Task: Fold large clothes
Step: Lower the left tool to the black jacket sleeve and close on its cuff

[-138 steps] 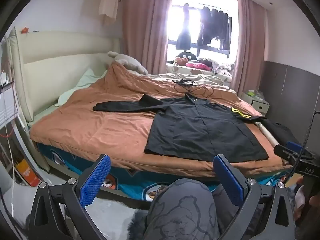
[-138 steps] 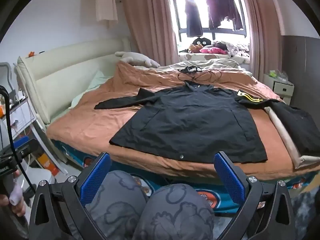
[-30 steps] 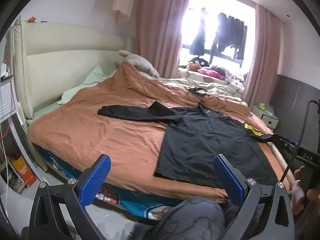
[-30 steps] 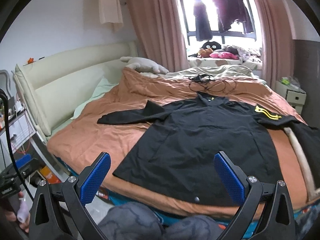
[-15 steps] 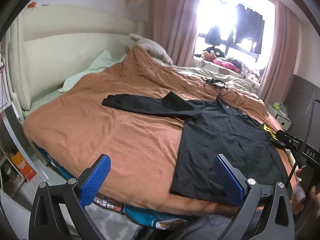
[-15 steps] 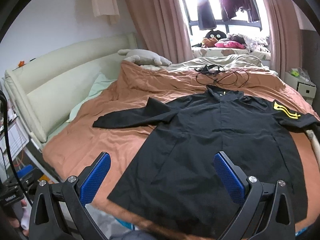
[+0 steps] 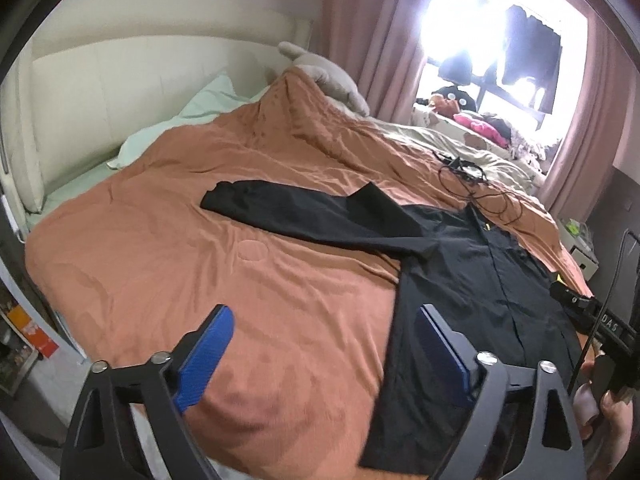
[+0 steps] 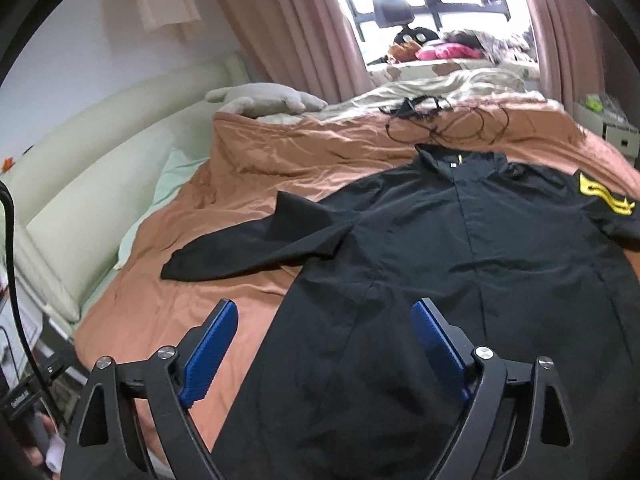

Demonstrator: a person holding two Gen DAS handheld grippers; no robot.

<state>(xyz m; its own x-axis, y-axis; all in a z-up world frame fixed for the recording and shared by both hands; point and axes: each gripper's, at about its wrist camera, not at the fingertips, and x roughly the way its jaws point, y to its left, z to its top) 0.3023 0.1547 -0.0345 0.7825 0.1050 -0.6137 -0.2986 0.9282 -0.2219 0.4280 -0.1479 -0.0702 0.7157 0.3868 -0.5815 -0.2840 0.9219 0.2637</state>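
A large black jacket (image 7: 472,264) (image 8: 460,264) lies spread flat, front up, on the orange-brown bedcover (image 7: 200,240). Its left sleeve (image 7: 304,212) (image 8: 248,248) stretches out sideways; a yellow emblem (image 8: 604,196) marks the other sleeve. My left gripper (image 7: 324,344) hovers over the bedcover by the jacket's left hem edge, its jaws closing with nothing but air between the blue pads (image 7: 208,356). My right gripper (image 8: 324,340) hangs above the jacket's lower left front, jaws closing too, no cloth pinched between them.
A tangle of black cable (image 8: 444,116) lies just beyond the collar. A cream padded headboard (image 7: 120,92), a pale green pillow (image 7: 192,116) and a plush toy (image 8: 264,96) are at the left. A bedside cabinet (image 8: 616,132) stands far right. A hand (image 7: 608,412) holds the other gripper.
Both grippers have moved forward and lower over the bed, so the jacket fills more of each view. The knees below have dropped out of sight. Both pairs of jaws stand slightly narrower.
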